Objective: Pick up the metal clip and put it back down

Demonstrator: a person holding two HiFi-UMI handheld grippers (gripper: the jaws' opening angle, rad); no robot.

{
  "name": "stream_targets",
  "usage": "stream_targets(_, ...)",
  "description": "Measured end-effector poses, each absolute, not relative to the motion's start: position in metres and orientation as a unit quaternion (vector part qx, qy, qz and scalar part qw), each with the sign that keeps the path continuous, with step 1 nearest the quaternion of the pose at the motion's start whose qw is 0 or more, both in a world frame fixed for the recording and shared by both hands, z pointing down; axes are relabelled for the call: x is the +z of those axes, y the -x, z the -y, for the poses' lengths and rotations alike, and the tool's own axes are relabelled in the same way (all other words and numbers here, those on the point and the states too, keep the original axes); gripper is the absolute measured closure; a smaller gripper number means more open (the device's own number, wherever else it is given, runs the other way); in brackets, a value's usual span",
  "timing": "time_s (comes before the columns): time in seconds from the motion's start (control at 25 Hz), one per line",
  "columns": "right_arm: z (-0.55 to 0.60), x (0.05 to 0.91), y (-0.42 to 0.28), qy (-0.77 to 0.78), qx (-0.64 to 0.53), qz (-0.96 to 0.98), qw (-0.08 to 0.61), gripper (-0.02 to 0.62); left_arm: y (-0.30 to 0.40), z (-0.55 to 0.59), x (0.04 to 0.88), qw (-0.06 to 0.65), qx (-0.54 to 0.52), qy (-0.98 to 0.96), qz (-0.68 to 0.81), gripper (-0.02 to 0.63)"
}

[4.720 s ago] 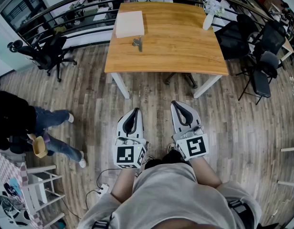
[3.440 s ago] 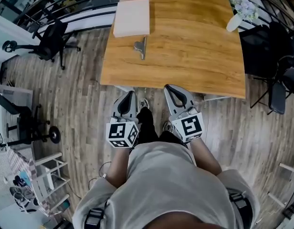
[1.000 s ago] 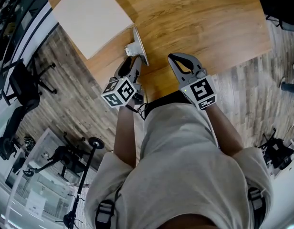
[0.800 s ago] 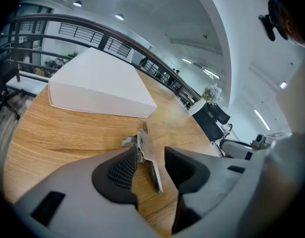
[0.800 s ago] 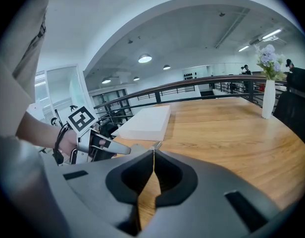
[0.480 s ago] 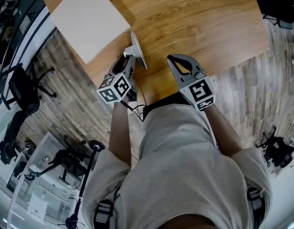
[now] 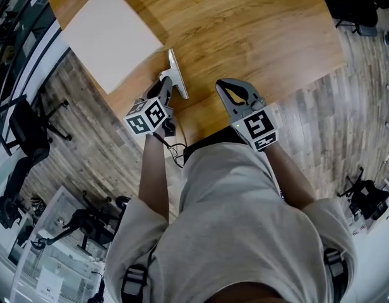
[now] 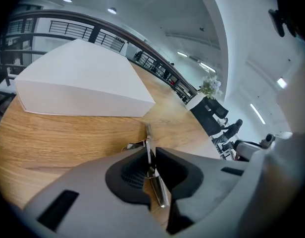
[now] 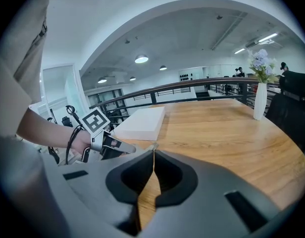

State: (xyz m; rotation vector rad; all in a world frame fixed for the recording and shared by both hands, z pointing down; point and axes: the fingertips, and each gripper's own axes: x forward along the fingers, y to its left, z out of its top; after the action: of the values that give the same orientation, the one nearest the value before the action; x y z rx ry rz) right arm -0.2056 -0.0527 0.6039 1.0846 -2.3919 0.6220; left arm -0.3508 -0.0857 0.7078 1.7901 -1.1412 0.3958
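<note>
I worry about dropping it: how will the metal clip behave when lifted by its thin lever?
Probably stiff and light: the metal clip looks like thin bright steel. Likely slippery: the left claw, closing now, has only the clip's narrow polished lever between its jaws. It may swing once lifted, since it is gripped near one end.

Metal clip [image 7: 177,72] (by white box [image 7: 109,35])
</note>
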Motion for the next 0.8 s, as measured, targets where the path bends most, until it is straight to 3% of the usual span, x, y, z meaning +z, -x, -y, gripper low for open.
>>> stream_targets(0.36,0.031,0.607,0.185,-0.399,0.239,0.857,0.223,0.569,0.331,0.084,0.682,0.414,0.195,-0.76,0.461,0.581)
stream_targets(0.8,0.037,0.575,0.162,-0.409,0.211,0.866,0.198,0.569,0.286,0.103,0.582,0.35,0.12,-0.804,0.465,0.581)
